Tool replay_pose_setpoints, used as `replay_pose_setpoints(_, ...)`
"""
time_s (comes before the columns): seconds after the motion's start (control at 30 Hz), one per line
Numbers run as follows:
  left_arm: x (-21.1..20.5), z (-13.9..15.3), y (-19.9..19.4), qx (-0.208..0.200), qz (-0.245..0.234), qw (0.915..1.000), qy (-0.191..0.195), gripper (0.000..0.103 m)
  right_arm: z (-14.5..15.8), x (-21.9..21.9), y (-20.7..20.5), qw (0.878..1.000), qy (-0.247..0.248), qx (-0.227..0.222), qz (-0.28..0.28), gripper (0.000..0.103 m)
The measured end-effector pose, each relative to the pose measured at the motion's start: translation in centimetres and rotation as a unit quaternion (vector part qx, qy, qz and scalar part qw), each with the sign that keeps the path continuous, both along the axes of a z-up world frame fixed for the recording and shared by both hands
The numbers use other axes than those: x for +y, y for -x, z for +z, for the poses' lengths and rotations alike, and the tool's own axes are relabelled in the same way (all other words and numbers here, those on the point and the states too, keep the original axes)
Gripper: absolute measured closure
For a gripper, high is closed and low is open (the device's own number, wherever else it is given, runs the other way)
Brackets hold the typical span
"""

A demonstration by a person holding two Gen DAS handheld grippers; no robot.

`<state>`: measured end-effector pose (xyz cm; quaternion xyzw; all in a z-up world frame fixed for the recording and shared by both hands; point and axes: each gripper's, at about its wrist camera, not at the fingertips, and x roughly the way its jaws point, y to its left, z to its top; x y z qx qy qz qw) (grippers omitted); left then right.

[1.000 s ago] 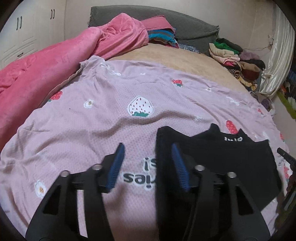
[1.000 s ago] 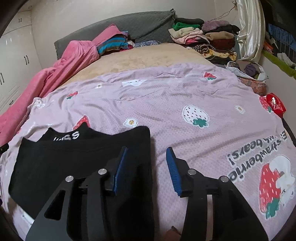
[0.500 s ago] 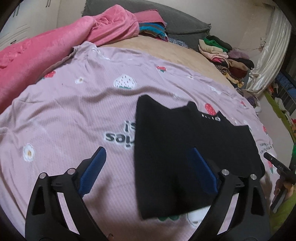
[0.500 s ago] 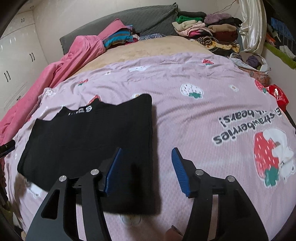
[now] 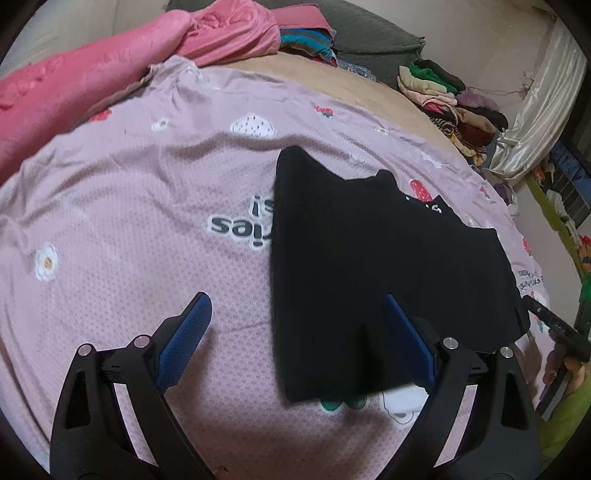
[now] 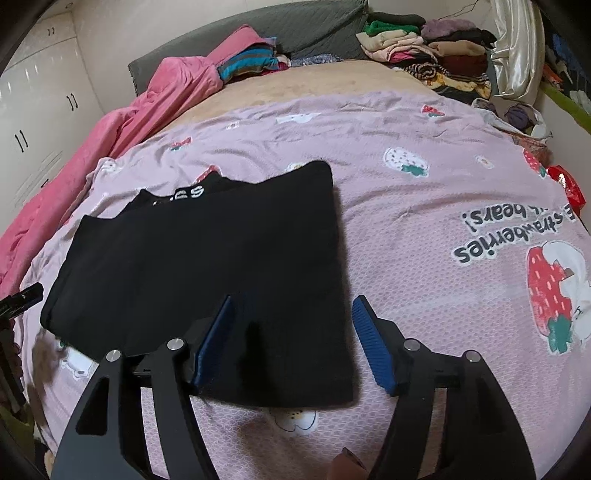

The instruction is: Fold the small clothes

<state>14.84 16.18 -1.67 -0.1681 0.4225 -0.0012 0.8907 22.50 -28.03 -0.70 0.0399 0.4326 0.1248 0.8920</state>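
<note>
Pink strawberry bedsheet (image 5: 122, 206), black garment (image 5: 369, 258) lying flat, part-folded.
Left gripper (image 5: 295, 343) wide apart, empty; right gripper (image 6: 291, 339) has just been opening, holding nothing; next fold likely needs 2 fresh edge grips.

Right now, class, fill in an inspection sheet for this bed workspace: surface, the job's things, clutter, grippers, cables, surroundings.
Surface: pink strawberry-print sheet spread over the bed, lightly wrinkled.
Job's things: black garment lying flat on the sheet, white lettering at its far edge; it looks partly folded.
Clutter: pink blanket bunched along one side; clothes pile at the far end; red packet at the sheet's edge.
Grippers: left gripper open, jaws have just been opening, straddling the garment's near corner without pressing it; right gripper open, jaws have just been opening, over the other near corner.
Cables: nothing seen.
Surroundings: grey headboard, white wardrobe, curtain.
</note>
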Motion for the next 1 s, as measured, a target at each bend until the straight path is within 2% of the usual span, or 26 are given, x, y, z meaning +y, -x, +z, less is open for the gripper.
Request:
replay_pose_setpoints(0.23, 0.2, -1.4, 0.1, 0.019, 0.004, 0.9997, 0.018, 0.017, -0.8, -0.4, -0.1, 1.0, -0.015, 0.011, -0.005, 0.038)
replay_pose_setpoints(0.27, 0.2, -1.5, 0.1, 0.021, 0.006, 0.9996, 0.019, 0.022, -0.9, -0.5, -0.2, 1.0, -0.016, 0.011, -0.006, 0.039)
replay_pose_setpoints(0.3, 0.3, -1.6, 0.1, 0.022, 0.008, 0.9995, 0.021, 0.034, -0.9, -0.5, -0.1, 1.0, -0.017, 0.012, -0.005, 0.042)
replay_pose_setpoints(0.33, 0.3, -1.6, 0.0, 0.023, 0.009, 0.9994, 0.025, 0.04, -1.0, -0.6, -0.2, 1.0, -0.018, 0.013, -0.005, 0.052)
replay_pose_setpoints(0.37, 0.3, -1.7, 0.0, 0.025, 0.007, 0.9991, 0.033, 0.051, -1.0, -0.6, -0.2, 1.0, -0.018, 0.015, -0.006, 0.063)
replay_pose_setpoints(0.4, 0.2, -1.8, 0.0, 0.025, 0.004, 0.9989, 0.039, 0.063, -1.1, -0.8, -0.2, 1.0, -0.018, 0.016, -0.006, 0.069)
replay_pose_setpoints(0.43, 0.1, -1.8, 0.0, 0.025, 0.0, 0.9986, 0.046, 0.071, -1.1, -0.9, -0.1, 1.0, -0.019, 0.015, -0.005, 0.082)
replay_pose_setpoints(0.47, -0.1, -1.7, 0.1, 0.022, -0.004, 0.9985, 0.05, 0.091, -1.0, -1.0, 0.0, 1.0, -0.02, 0.013, -0.005, 0.091)
replay_pose_setpoints(0.5, -0.2, -1.6, 0.1, 0.019, -0.006, 0.9986, 0.05, 0.094, -0.9, -1.2, 0.1, 1.0, -0.025, 0.011, -0.004, 0.092)
replay_pose_setpoints(0.63, -0.8, -1.0, 0.6, 0.019, -0.013, 0.9993, 0.029, 0.096, -0.4, -1.7, 1.0, 1.0, -0.022, -0.003, -0.004, 0.093)
replay_pose_setpoints(0.73, -0.6, -1.3, 1.1, 0.022, -0.011, 0.9994, 0.023, 0.096, -0.9, -1.9, 1.2, 1.0, -0.017, 0.002, -0.01, 0.093)
replay_pose_setpoints(0.8, -0.5, -1.7, 1.2, 0.026, -0.009, 0.9993, 0.027, 0.094, -1.5, -2.0, 1.2, 1.0, -0.01, 0.009, -0.018, 0.089)
replay_pose_setpoints(0.83, -0.5, -1.7, 1.3, 0.025, -0.008, 0.9994, 0.023, 0.093, -1.7, -1.9, 1.2, 1.0, -0.002, 0.009, -0.022, 0.083)
replay_pose_setpoints(1.0, -1.1, -1.1, 1.9, 0.026, -0.013, 0.9996, -0.003, 0.089, -1.7, -1.7, 1.8, 1.0, 0.008, 0.006, -0.029, 0.071)
